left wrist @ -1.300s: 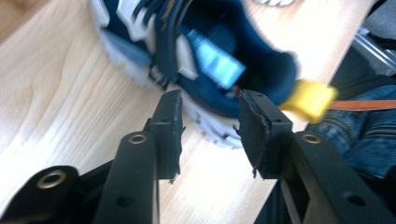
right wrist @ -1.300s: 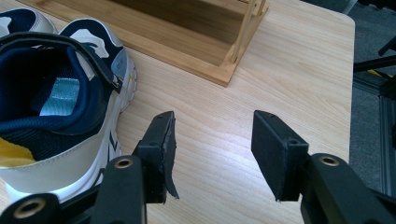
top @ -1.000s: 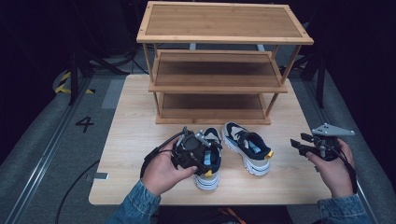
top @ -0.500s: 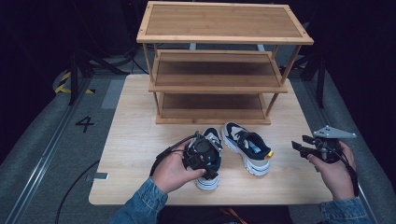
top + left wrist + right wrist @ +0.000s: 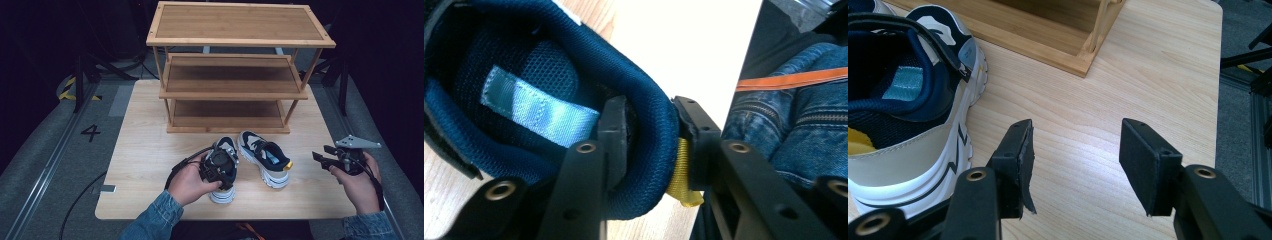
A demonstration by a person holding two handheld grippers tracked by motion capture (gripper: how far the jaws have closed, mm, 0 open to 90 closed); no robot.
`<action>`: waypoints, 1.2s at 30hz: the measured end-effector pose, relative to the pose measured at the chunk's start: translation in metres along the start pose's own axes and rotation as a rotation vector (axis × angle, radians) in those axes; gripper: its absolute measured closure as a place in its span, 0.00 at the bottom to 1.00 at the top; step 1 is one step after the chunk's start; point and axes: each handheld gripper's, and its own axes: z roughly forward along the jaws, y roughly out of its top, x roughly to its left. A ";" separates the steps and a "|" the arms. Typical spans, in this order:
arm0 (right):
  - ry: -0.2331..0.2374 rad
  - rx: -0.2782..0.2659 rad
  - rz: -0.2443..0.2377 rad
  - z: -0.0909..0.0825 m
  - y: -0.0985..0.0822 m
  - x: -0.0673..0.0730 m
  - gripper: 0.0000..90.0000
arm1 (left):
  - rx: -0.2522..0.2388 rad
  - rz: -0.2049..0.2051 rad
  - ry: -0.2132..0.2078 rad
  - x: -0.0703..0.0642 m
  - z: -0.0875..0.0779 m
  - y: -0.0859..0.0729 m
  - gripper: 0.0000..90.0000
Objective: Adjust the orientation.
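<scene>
So the biggest thing here is the three-tier bamboo shoe rack (image 5: 235, 75) at the back of the light wooden desk (image 5: 145, 150), all its shelves bare. Everything else sits in front of it.

Just in front of the rack's bottom shelf are two navy-and-white sneakers side by side. The left navy-and-white sneaker (image 5: 223, 172) is the one being worked on; the right navy-and-white sneaker (image 5: 264, 157) sits just beside it, untouched.

What's new: the left gripper (image 5: 651, 142) has just been closing, and now it's clamped on the left sneaker's padded navy heel collar (image 5: 644, 150), one jaw inside the shoe, the other outside against the little yellow pull tab (image 5: 681, 177). A second ago it was above the shoe with jaws wider. I'd guess the grab is done and the lift toward the rack is next.

The right gripper (image 5: 1075, 150) hovers off to the right of the sneakers, jaws about half open with nothing in them.
</scene>
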 end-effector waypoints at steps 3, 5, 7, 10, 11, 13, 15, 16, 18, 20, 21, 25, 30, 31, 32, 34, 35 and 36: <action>0.002 0.003 -0.002 0.001 0.000 0.001 0.55 | 0.004 0.000 -0.008 0.001 -0.001 0.001 0.80; 0.002 0.004 -0.002 0.001 0.000 0.001 0.55 | 0.005 0.003 -0.001 0.000 -0.002 0.001 0.80; 0.003 0.003 0.000 0.001 0.000 0.000 0.55 | 0.003 0.011 0.022 -0.002 -0.004 0.002 0.81; 0.002 0.004 0.006 0.001 0.000 0.000 0.55 | -0.019 0.006 0.060 -0.001 -0.012 0.001 0.81; 0.004 0.006 0.008 0.002 -0.001 -0.001 0.54 | -0.018 0.006 0.064 0.001 -0.016 0.001 0.81; 0.007 0.011 0.003 0.003 -0.001 0.000 0.54 | -0.035 0.000 0.073 0.004 -0.021 0.000 0.81; 0.009 0.011 -0.002 0.005 0.000 0.001 0.55 | -0.040 0.000 0.087 0.008 -0.026 0.001 0.81; 0.010 0.010 0.002 0.005 0.000 0.002 0.54 | -0.041 0.000 0.090 0.009 -0.028 0.002 0.81; 0.012 0.010 0.002 0.005 0.000 0.002 0.54 | -0.055 0.003 0.087 0.015 -0.032 0.004 0.81; 0.012 0.009 0.001 0.005 0.000 0.002 0.54 | -0.061 0.000 0.077 0.021 -0.037 0.006 0.81; 0.011 0.009 0.001 0.004 0.000 0.002 0.54 | -0.062 0.003 0.080 0.025 -0.039 0.007 0.81; 0.008 0.008 0.000 0.004 -0.001 0.001 0.54 | -0.066 -0.006 0.103 0.035 -0.045 0.011 0.81; 0.007 0.010 -0.002 0.003 -0.003 0.002 0.54 | -0.086 -0.006 0.102 0.054 -0.050 0.018 0.81; 0.008 0.008 -0.001 0.003 -0.004 0.002 0.54 | -0.091 -0.010 0.104 0.057 -0.050 0.020 0.81; 0.007 0.010 -0.003 0.002 -0.004 0.002 0.54 | -0.091 -0.010 0.104 0.057 -0.050 0.020 0.81; 0.006 0.009 -0.004 0.002 -0.005 0.002 0.54 | -0.086 0.012 0.116 0.063 -0.051 0.023 0.81; 0.004 0.012 0.000 0.001 -0.006 0.002 0.54 | -0.090 0.040 0.128 0.071 -0.052 0.026 0.81; 0.004 0.012 0.000 0.001 -0.006 0.002 0.54 | -0.090 0.040 0.128 0.071 -0.052 0.026 0.81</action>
